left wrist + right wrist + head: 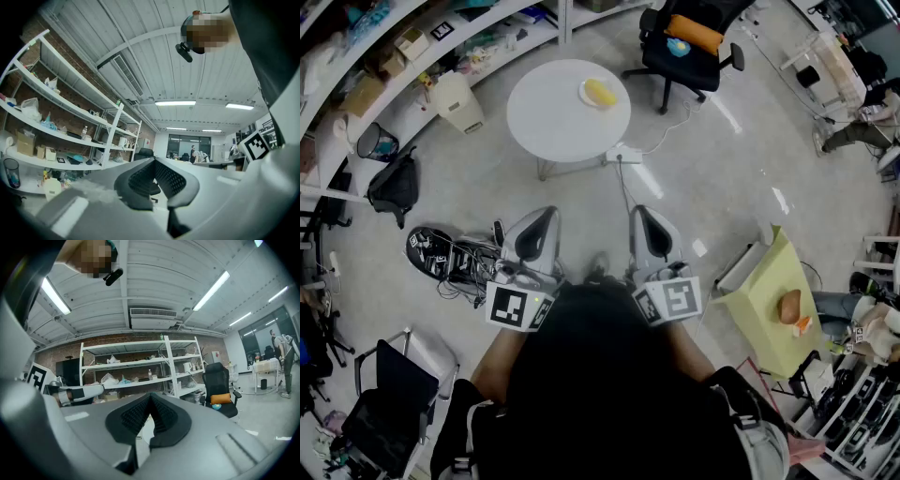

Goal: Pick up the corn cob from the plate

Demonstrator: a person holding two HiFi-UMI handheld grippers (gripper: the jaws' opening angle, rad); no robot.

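A yellow corn cob (601, 92) lies on a small white plate (584, 94) near the far right edge of a round white table (553, 117). Both grippers are held close to the person's body, well short of the table, and point level. The left gripper (547, 214) has its jaws together with nothing between them; in its own view the dark pads (140, 180) meet at the tip. The right gripper (640, 212) is likewise shut and empty, its pads (161, 420) touching at the front. The corn shows in neither gripper view.
Bare floor lies between me and the table. A power strip (623, 157) with a cable lies by the table's foot. A black office chair (689, 37) stands beyond it. Shelves (394, 56), a white bin (459, 101) and a black bag (394, 187) are at left, a yellow-green box (773, 305) at right.
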